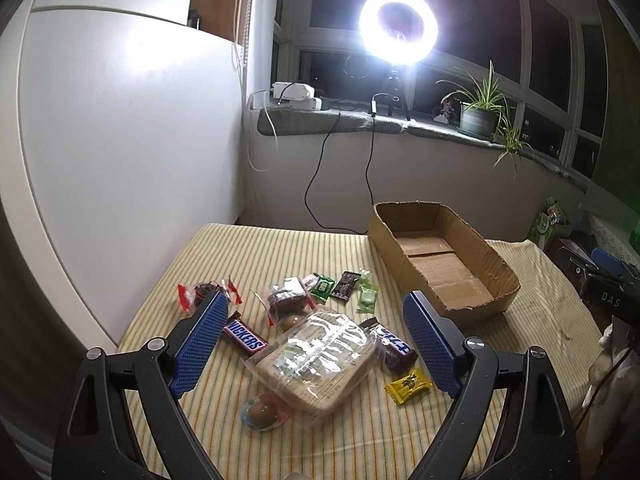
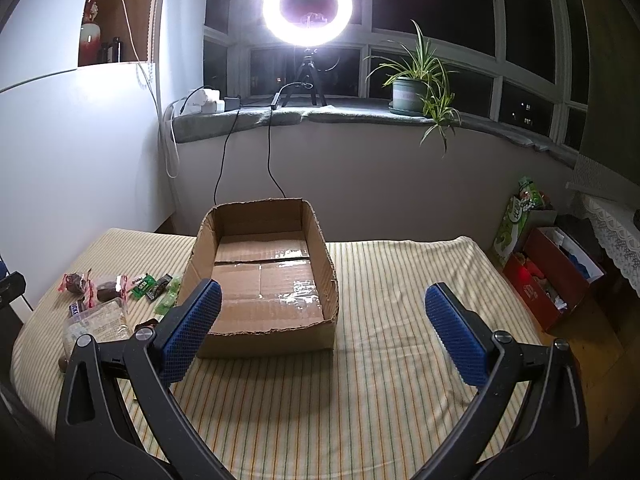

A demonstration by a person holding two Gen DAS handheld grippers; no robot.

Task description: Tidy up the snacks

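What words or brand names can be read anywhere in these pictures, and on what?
"NICKERS": brown bar, its first letter hidden by the left gripper.
"DAS": dark thing at the right edge; the rest is cut off.
Second bar: white letters, turned, not readable.
Clear cracker pack, small green packets, yellow packet, green carton: print too small or blurred.

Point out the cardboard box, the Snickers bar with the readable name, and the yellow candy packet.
cardboard box (image 2: 276,280): right wrist view, bare inner floor.
Snickers bar (image 1: 245,337): left wrist view, on the printed logo.
yellow candy packet (image 1: 409,385): left wrist view, wrapper centre.
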